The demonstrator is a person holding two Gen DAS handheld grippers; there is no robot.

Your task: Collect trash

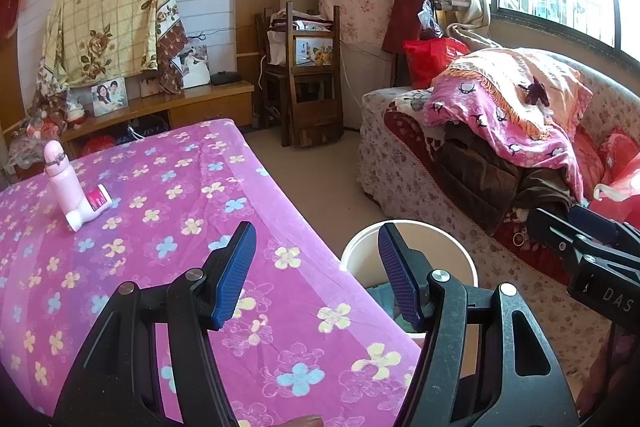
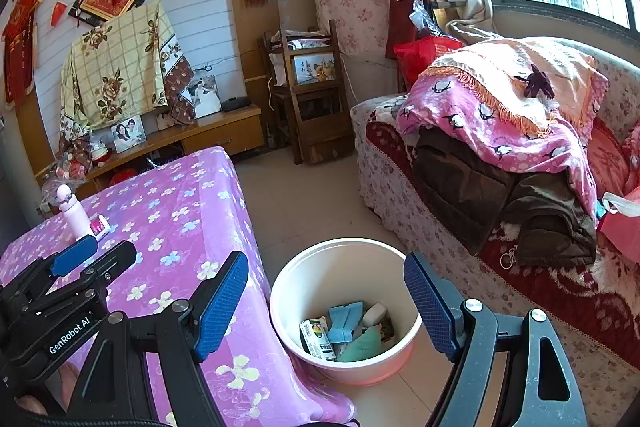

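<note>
Both tongs hang spread and empty: my left tongs [image 1: 318, 275] sit above the edge of the worktop [image 1: 168, 227], my right tongs [image 2: 324, 307] over the floor with the white bucket [image 2: 316, 267] between their fingers in view. The trash already lies in that bucket: a blue piece [image 2: 344, 319], a small printed carton [image 2: 316, 339], a teal wad [image 2: 360, 347] and a pale lump [image 2: 374, 313].

On the worktop I see only a pink bottle [image 1: 62, 183] with a small pink-and-white box [image 1: 98, 201] touching its base, well apart from either tongs. My worry is that I take those for trash; whether they are, I cannot tell. If I reach for the box, a finger could tip the upright bottle, since the two touch. The loose floral cloth could also snag and drag under a low pass. The bucket stands just beside the hanging cloth, so a careless swing of the right tongs could knock its rim and spill what is collected.
</note>
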